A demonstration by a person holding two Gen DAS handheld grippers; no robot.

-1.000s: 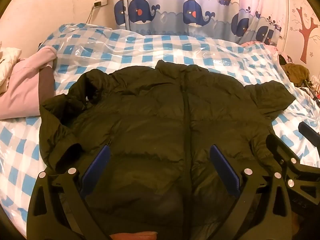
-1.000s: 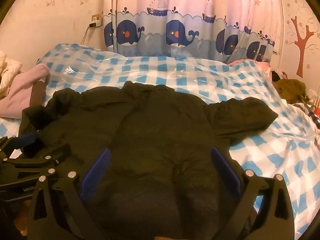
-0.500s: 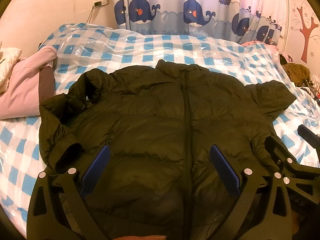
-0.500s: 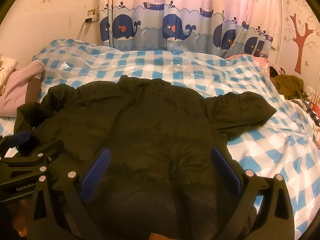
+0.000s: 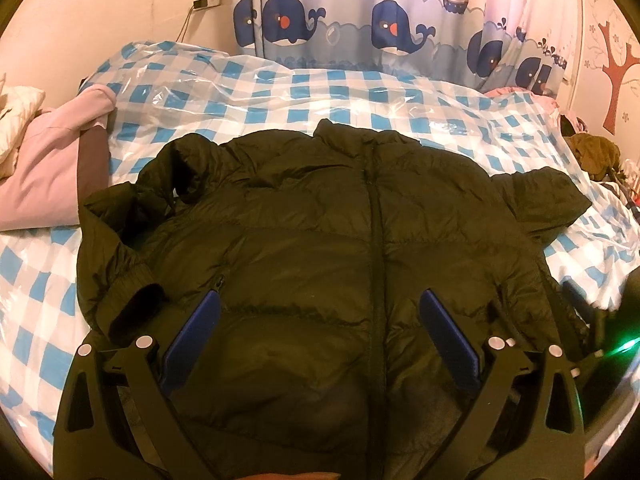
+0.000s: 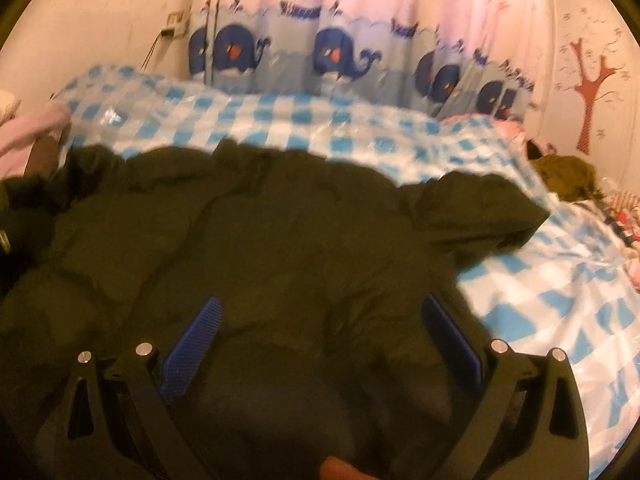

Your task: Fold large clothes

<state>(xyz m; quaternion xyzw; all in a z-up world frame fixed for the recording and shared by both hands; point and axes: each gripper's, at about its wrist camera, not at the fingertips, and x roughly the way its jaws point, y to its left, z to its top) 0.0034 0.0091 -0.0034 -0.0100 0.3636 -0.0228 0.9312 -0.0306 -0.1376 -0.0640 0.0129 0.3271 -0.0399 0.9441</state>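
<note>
A big dark jacket (image 5: 320, 240) lies flat, front up and zipped, on a bed (image 5: 280, 92) with a blue and white checked cover; the left gripper (image 5: 320, 344) hangs over its bottom part, fingers wide apart, holding nothing; the right gripper (image 6: 320, 344) is the same; a pink cloth (image 5: 44, 168) sits beside the left sleeve.

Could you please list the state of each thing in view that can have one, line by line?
Jacket: spread flat on the bed, front up, zipped shut, not yet folded.
Jacket's left-side sleeve: bent back on itself, cuff lying by the pocket.
Jacket's right-side sleeve: stretched out sideways.
Left gripper: open, empty, over the jacket's hem.
Right gripper: open, empty; picture blurred.
Curtain: drawn shut.
Bed cover: spread, wrinkled, shiny.
</note>
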